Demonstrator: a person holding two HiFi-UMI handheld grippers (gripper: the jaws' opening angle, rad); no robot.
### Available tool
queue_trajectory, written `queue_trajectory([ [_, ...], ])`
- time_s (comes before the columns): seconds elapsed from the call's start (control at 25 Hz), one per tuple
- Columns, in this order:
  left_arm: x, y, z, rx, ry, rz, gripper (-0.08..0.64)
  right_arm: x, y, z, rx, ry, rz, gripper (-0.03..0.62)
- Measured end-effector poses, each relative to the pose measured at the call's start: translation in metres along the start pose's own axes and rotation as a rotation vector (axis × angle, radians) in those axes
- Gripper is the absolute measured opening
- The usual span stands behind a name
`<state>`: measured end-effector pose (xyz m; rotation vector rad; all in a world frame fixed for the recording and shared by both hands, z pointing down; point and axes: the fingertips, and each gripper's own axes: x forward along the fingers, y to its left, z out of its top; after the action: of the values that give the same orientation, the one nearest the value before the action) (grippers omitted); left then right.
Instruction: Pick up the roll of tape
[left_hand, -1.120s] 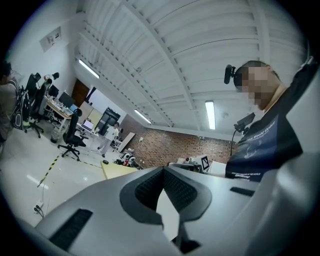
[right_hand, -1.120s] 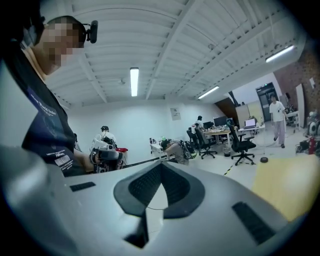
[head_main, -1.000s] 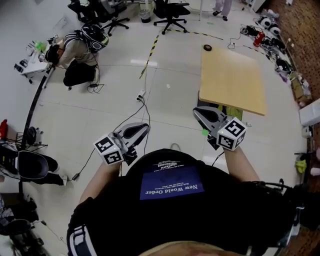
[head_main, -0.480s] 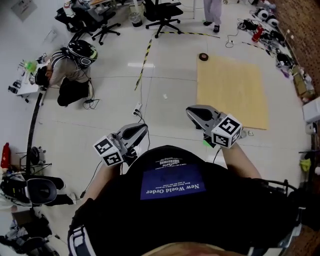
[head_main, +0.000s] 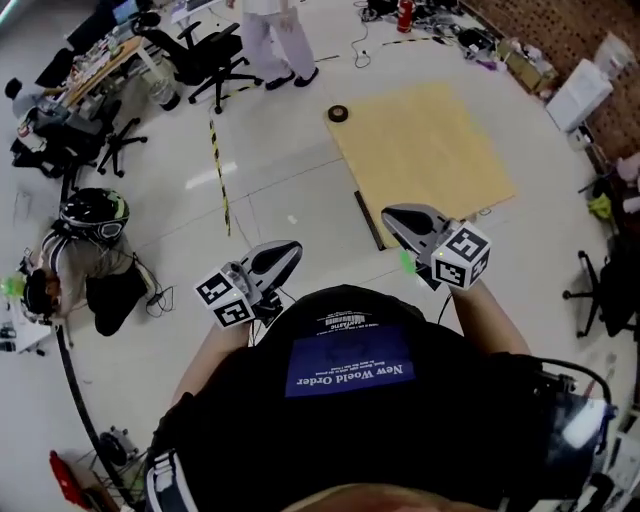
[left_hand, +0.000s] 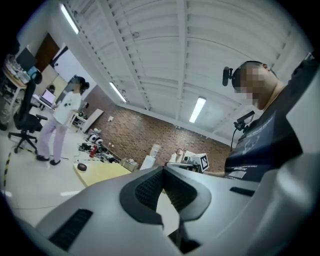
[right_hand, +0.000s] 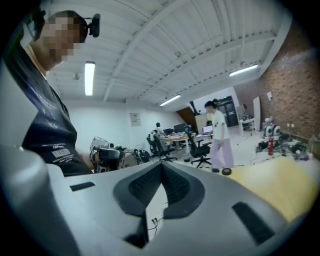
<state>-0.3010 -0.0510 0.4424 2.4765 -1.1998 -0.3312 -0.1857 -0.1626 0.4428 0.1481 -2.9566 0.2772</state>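
Note:
The roll of tape (head_main: 338, 113) is a small dark ring lying at the far left corner of a low, light wooden board table (head_main: 420, 150). It also shows in the left gripper view, tape (left_hand: 82, 167), and in the right gripper view, tape (right_hand: 226, 171). My left gripper (head_main: 290, 250) and right gripper (head_main: 393, 214) are held close to my body, well short of the tape. Both point roughly level toward the table. The left gripper (left_hand: 162, 171) is shut and empty. The right gripper (right_hand: 161, 166) also has its pads together with nothing between them.
A person in white (head_main: 272, 40) stands beyond the tape near office chairs (head_main: 205, 62). Another person with a helmet (head_main: 92, 215) crouches on the floor at the left. A striped floor strip (head_main: 220, 175), clutter along the brick wall (head_main: 480, 40) and a chair (head_main: 605, 290) surround the table.
The view has swung round: the table and tape now sit more centrally ahead, the crouching person has slid to the lower left, and a standing person has come into view. Both grippers stay shut.

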Motion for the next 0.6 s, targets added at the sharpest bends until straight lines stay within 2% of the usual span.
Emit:
queue_trajectory([
  [0.24,-0.014,0.058,0.031,0.002,0.148,-0.268,0.008,0.038,0.012,0.008,0.072,-0.045,-0.266,-0.015],
  [0.44,0.000,0.093,0.039,-0.031,0.209,-0.396,0.008,0.054,0.012,0.011,0.115,-0.069,-0.397,-0.015],
  [0.6,0.033,0.085,0.022,-0.044,0.275,-0.502,0.006,0.023,0.009,0.009,0.150,-0.115,-0.520,-0.015],
])
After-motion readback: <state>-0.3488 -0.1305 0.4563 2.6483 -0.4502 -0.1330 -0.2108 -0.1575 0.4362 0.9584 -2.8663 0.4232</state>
